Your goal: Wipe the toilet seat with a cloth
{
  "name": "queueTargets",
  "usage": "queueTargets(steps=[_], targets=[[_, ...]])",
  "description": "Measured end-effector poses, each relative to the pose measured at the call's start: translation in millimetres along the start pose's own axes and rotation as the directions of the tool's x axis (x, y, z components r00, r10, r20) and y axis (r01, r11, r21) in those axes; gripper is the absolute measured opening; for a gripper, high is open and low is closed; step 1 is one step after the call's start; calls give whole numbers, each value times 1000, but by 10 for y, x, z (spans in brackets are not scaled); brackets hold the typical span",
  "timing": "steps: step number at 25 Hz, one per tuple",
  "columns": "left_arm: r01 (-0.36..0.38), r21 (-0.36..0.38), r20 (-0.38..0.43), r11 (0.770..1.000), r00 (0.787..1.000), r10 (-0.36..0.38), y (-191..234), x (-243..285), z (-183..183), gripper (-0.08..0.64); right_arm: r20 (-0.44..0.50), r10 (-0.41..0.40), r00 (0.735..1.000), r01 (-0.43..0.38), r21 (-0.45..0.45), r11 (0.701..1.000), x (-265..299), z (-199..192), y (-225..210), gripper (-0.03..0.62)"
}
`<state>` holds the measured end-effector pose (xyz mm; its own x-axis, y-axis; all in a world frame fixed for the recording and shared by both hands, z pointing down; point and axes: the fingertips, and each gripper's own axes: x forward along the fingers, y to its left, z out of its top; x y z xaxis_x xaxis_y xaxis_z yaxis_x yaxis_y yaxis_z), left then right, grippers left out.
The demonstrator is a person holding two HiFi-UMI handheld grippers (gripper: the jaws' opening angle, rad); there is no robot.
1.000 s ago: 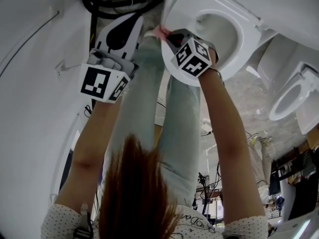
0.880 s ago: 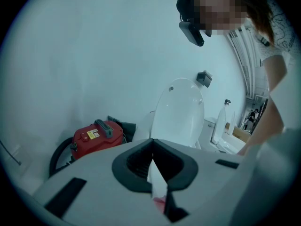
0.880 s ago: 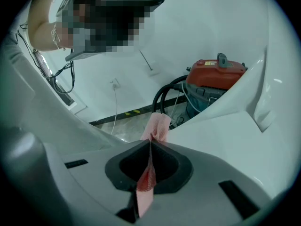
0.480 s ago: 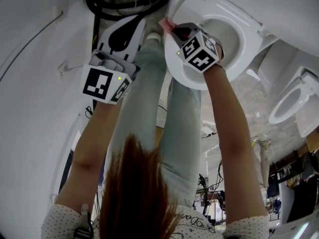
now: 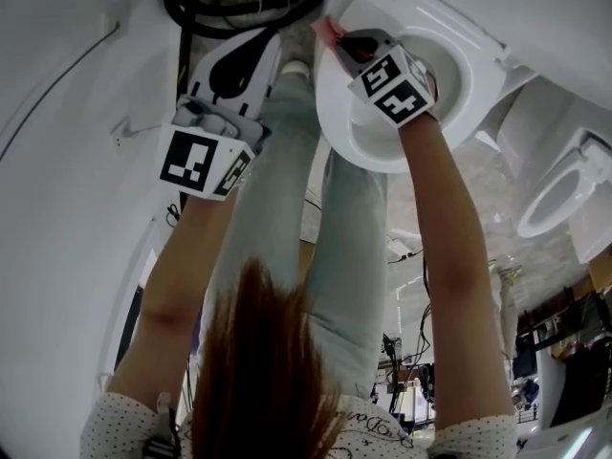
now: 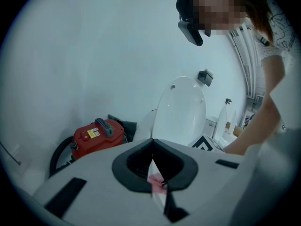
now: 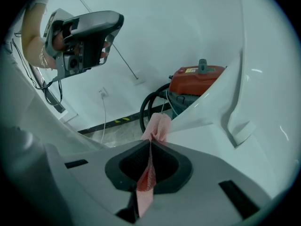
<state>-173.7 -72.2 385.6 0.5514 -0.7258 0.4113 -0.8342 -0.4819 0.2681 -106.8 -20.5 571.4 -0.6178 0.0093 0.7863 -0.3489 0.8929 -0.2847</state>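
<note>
Right claw, one cloth, farther along seat.

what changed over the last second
The right gripper, shut on the pink cloth, slid along the toilet seat rim away from the person, toward the seat's back end. The left gripper stayed shut and empty, held off to the left of the seat.
</note>
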Motion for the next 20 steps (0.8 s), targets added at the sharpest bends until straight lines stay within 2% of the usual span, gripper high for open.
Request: queueTargets(steps=[11, 20], targets=[[3, 1, -4, 1000, 1000, -3, -38, 95, -5, 5, 59, -31, 998, 24, 103, 994, -106, 54, -298, 20], [12, 6, -9, 1000, 1000, -12, -94, 145, -12, 3, 117, -73, 990, 47, 204, 978, -193, 66, -501, 20]])
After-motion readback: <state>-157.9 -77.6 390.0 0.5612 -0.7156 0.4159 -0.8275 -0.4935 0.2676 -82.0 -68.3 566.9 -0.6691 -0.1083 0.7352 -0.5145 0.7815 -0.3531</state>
